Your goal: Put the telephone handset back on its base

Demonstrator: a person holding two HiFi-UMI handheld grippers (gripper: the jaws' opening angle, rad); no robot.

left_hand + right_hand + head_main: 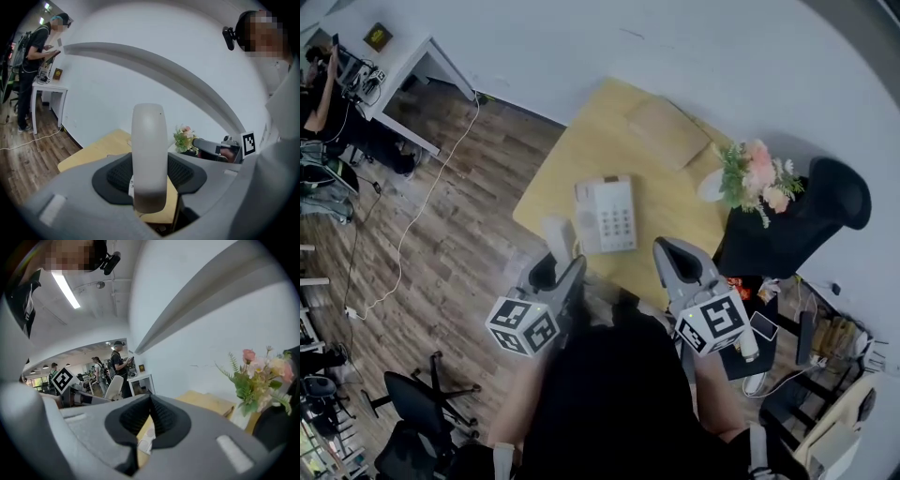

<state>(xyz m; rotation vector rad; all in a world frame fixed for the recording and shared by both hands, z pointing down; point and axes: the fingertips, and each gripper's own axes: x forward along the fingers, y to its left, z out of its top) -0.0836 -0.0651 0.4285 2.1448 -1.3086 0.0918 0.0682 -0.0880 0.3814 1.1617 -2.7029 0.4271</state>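
Handset (149,154): was held upright in the left claw (149,177), off its base. In the head view it was seen as a pale bar (556,236) just beside the base's left edge, over the near edge of the worktop (581,150).
Base (606,215): was laid flat on the worktop, keypad up. The strip left of the keypad was bare and was taken to be the cradle.
Left claw: was pinched on the handset about its lower half, a dark pad on either side.
Right claw (150,416): was pressed together with nothing between the pads. It was held idle right of the base, near the worktop's front edge (675,255).
Cord: could not be made out in any view.
Step in hand: the carry to the base was judged to be nearly done, and the placing had not yet begun.
Next move: the handset would need to be tipped from upright to flat and lined up lengthwise with the cradle. It would then need to be lowered until seated, and only then should the left claw be spread.
Care needed: a skewed set-down could leave one end of the handset riding on the keypad.
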